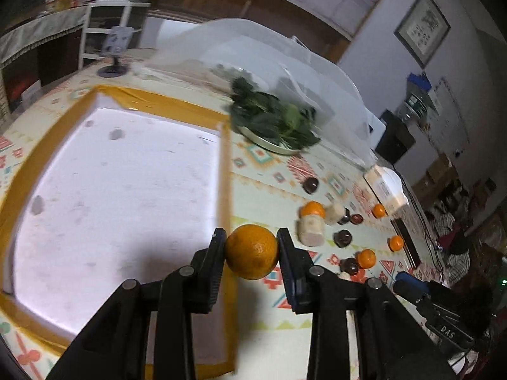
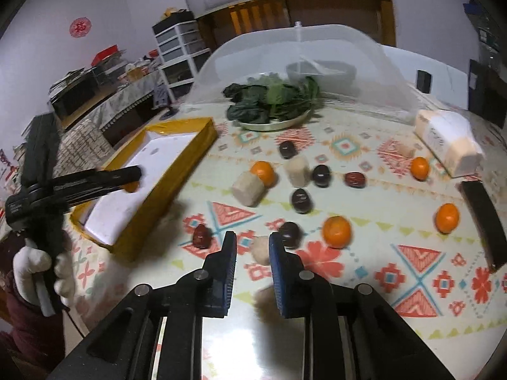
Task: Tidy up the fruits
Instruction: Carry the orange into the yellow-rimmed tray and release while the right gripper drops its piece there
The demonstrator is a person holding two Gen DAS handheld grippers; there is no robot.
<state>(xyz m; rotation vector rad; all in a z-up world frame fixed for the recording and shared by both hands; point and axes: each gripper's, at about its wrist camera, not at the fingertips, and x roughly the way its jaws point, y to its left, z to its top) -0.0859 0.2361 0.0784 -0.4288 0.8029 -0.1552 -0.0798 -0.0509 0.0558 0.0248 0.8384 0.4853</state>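
Observation:
My left gripper (image 1: 252,240) is shut on an orange tangerine (image 1: 252,251) and holds it above the right rim of the yellow tray (image 1: 226,190) with a white floor. In the right wrist view the left gripper (image 2: 134,179) hangs over that tray (image 2: 190,155). My right gripper (image 2: 253,242) is open and empty, low over the table, with a beige piece (image 2: 260,250) just beyond its jaws. Several tangerines (image 2: 337,231) and dark fruits (image 2: 290,234) lie scattered on the patterned tablecloth.
A plate of leafy greens (image 2: 274,101) sits under a clear mesh dome (image 2: 294,47) at the back. Beige cylinders (image 2: 248,188) lie among the fruit. A wrapped package (image 2: 450,141) and a dark bar (image 2: 484,221) lie at the right.

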